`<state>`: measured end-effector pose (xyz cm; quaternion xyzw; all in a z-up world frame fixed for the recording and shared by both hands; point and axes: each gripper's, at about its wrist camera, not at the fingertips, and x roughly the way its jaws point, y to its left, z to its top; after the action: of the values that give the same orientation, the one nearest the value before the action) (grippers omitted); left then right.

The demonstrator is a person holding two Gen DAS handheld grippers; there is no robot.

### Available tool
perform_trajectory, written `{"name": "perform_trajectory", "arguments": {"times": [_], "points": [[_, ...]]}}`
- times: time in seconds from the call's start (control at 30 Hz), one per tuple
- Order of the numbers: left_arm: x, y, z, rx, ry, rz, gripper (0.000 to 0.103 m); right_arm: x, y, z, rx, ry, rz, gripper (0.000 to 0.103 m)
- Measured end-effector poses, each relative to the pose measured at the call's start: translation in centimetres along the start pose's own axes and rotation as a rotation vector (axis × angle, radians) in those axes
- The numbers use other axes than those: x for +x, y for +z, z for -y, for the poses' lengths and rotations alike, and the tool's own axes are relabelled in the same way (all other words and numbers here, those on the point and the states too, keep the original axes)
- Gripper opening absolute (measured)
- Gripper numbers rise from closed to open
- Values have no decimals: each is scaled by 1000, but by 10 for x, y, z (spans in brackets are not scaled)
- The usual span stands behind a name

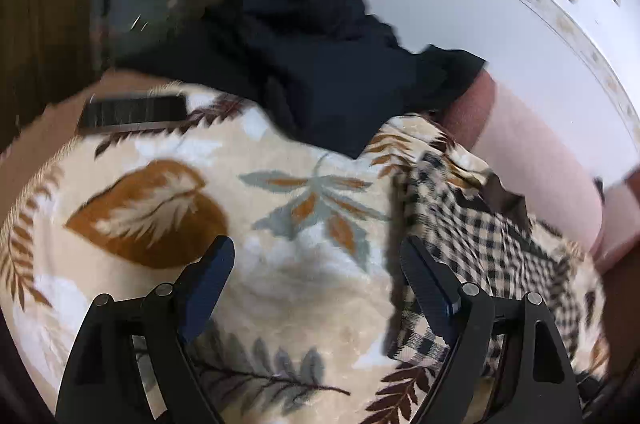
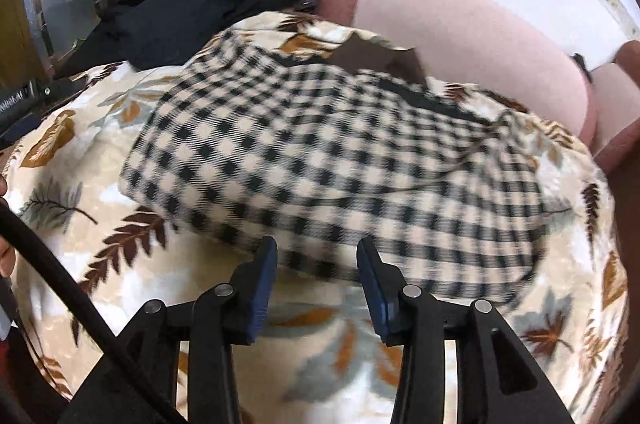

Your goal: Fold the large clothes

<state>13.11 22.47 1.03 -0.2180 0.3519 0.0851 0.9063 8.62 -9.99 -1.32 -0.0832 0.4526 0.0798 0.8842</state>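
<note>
We judge the task partly done. The checked garment lies on the leaf-patterned blanket as a compact, roughly rectangular bundle with a doubled edge nearest us, so it looks already folded, though its far side around a brown patch is uneven and motion blur hides the detail. Behind it, against the wall and partly draped over the pink bolster, the dark garment sits in a crumpled heap, clearly not yet folded; that appears to be the main work left. Our left tongs are spread wide and hold nothing, hovering over bare blanket with the checked bundle just beside the right finger. Our right tongs are about half open and also empty, hanging just short of the near edge of the checked bundle; we cannot tell whether the fingertips touch the cloth. A dark flat object, perhaps a phone, lies on the blanket near the heap. Whether more clothes wait out of view, we cannot say.
</note>
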Motion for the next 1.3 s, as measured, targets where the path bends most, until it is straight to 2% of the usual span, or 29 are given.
{"name": "perform_trajectory", "arguments": {"times": [0.03, 0.1, 0.23, 0.37, 0.47, 0.53, 0.6, 0.63, 0.67, 0.73, 0.9, 1.0, 1.17, 1.3], "points": [[2, 3, -7, -26, 11, -11, 84, 5, 1, -13, -14, 27, 6, 45], [7, 8, -21, -70, 42, -30, 84, 12, 2, -32, -50, 47, 9, 52], [19, 17, -40, -140, 61, -64, 84, 33, 7, -73, -160, 62, -2, 53], [25, 9, -34, -120, 46, -89, 84, 33, 46, -58, -44, 91, 46, 53], [28, -4, -12, -79, -34, -128, 84, 39, 87, -45, 8, 137, 15, 55], [32, -14, 1, -59, -87, -161, 84, 47, 114, -47, -7, 177, -33, 65], [36, -26, 14, -37, -132, -201, 80, 61, 141, -57, -41, 197, -89, 68], [39, -32, 19, -31, -153, -220, 73, 69, 149, -66, -66, 201, -130, 70], [42, -36, 25, -25, -170, -235, 65, 76, 153, -72, -89, 196, -163, 71], [46, -45, 33, -15, -204, -264, 57, 91, 157, -87, -135, 156, -214, 71], [59, -62, 40, -67, -239, -342, 56, 125, 166, -115, -178, 118, -314, 71], [64, -70, 39, -100, -240, -386, 54, 143, 168, -136, -249, 36, -382, 74], [62, -73, 38, -138, -248, -402, 53, 167, 161, -161, -376, -139, -451, 75], [62, -74, 35, -171, -256, -410, 52, 169, 158, -164, -385, -155, -460, 73]]}}
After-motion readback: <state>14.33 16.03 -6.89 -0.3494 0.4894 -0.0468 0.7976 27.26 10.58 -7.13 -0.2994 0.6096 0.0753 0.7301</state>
